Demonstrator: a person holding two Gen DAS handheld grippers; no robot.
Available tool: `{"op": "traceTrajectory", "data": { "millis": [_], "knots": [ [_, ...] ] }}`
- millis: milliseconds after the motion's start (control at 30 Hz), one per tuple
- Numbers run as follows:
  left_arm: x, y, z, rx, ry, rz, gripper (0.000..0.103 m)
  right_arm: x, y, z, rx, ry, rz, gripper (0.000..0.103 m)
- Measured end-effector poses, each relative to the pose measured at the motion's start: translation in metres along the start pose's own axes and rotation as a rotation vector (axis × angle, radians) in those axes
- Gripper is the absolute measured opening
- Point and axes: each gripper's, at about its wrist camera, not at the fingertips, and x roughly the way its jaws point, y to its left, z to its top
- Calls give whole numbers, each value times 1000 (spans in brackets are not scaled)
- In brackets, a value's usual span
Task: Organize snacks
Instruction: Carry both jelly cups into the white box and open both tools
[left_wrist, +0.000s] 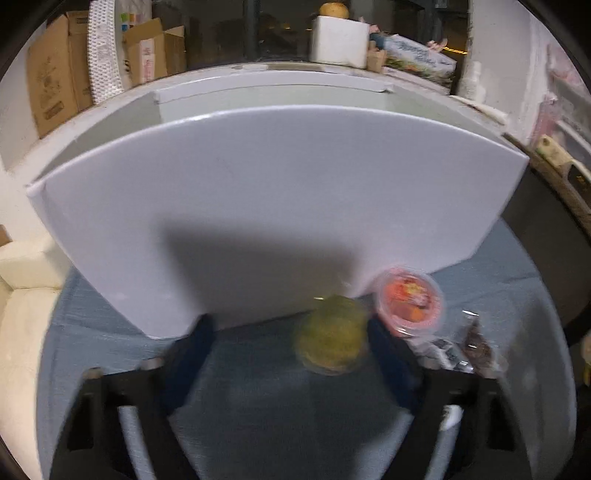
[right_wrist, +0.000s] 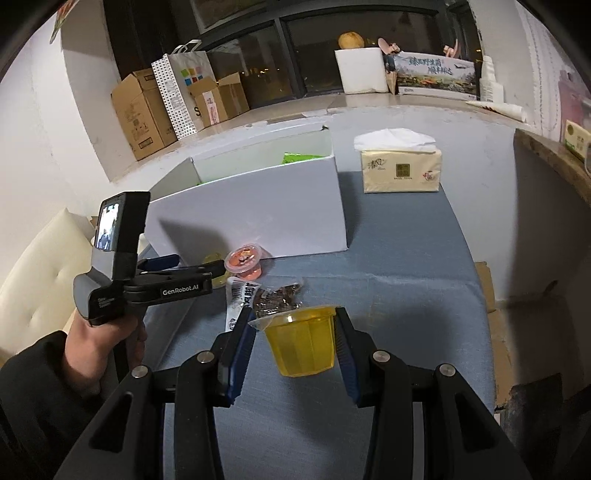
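My right gripper (right_wrist: 293, 317) is shut on a yellow jelly cup (right_wrist: 301, 343), held above the blue tablecloth (right_wrist: 388, 295). My left gripper (left_wrist: 288, 326) stands open low over the cloth, right in front of the white box (left_wrist: 258, 192). A green jelly cup (left_wrist: 332, 339) sits between its fingers, close to the right finger (left_wrist: 384, 339) and apart from the left one. In the right wrist view, the left gripper (right_wrist: 201, 261) is at the box's near wall (right_wrist: 251, 218). A red jelly cup (left_wrist: 410, 301) (right_wrist: 245, 260) stands just to its right.
A clear packet of dark snacks (right_wrist: 277, 299) (left_wrist: 476, 347) lies by the red cup. Green packets (right_wrist: 295, 157) lie inside the box. A tissue pack (right_wrist: 400, 170) sits at the far right of the cloth. A cream sofa (right_wrist: 44, 266) borders the table's left.
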Motion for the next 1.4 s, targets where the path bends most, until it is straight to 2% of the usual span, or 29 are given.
{"op": "traceTrajectory", "data": {
  "millis": [33, 100, 167, 433, 800, 967, 1167, 1400],
  "knots": [
    [0, -4, -2, 16, 7, -9, 60, 0, 0, 0, -1, -4, 2, 46],
    [-1, -12, -4, 51, 3, -15, 37, 0, 3, 0, -9, -3, 6, 46],
    [-2, -20, -6, 73, 3, 0, 37, 0, 5, -2, -9, -5, 9, 46],
    [-24, -18, -16, 62, -26, -41, 37, -3, 9, -4, -7, -11, 26, 46],
    [-107, -8, -15, 62, -163, -82, 37, -14, 34, 12, -46, -54, 66, 46],
    [-132, 6, 14, 46, -232, -98, 37, -14, 44, 38, -62, -90, 86, 46],
    [-155, 26, 57, 31, -299, -82, 37, -7, 52, 89, -75, -141, 98, 46],
    [-136, 42, 101, 29, -283, -51, 37, 28, 54, 142, -69, -130, 97, 46]
  ]
}}
